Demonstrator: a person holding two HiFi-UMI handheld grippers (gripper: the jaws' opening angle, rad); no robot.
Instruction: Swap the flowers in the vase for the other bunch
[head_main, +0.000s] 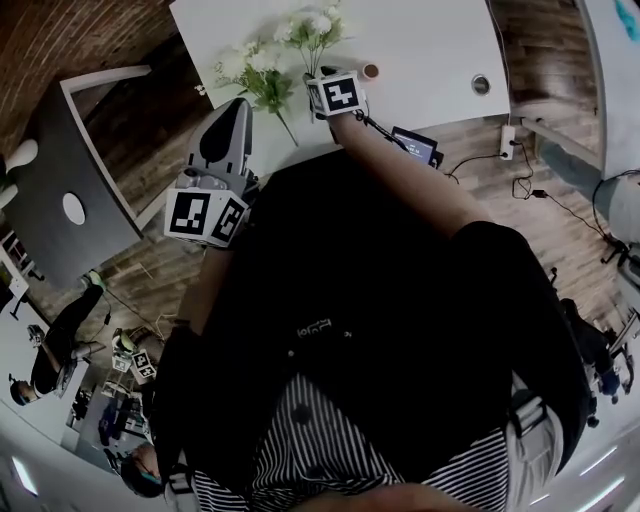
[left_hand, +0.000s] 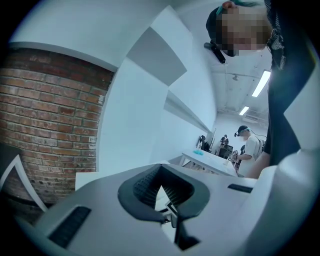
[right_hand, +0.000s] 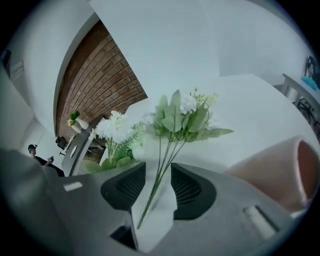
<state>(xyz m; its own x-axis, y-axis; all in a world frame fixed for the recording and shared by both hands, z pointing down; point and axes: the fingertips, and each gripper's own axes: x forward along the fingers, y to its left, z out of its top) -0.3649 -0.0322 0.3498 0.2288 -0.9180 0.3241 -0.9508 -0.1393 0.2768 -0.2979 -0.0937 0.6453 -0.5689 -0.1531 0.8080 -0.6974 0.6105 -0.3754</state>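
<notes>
Two bunches of white flowers with green leaves are on the white table (head_main: 430, 40). One bunch (head_main: 312, 30) (right_hand: 182, 117) has its thin stems running between the jaws of my right gripper (head_main: 325, 82) (right_hand: 158, 182), which is open; the pads stand apart from the stems. The other bunch (head_main: 255, 72) (right_hand: 116, 131) lies just left of it. A pinkish vase (head_main: 370, 71) (right_hand: 280, 170) is close on the right of that gripper. My left gripper (head_main: 235, 108) (left_hand: 160, 187) hangs at the table's near left edge, shut on nothing, pointing towards a brick wall.
A small screen (head_main: 415, 145) sits at the table's near edge beside my right arm. A round cable hole (head_main: 481, 84) is in the table at the right. A grey desk (head_main: 60, 190) stands to the left, cables (head_main: 520, 180) lie on the wooden floor.
</notes>
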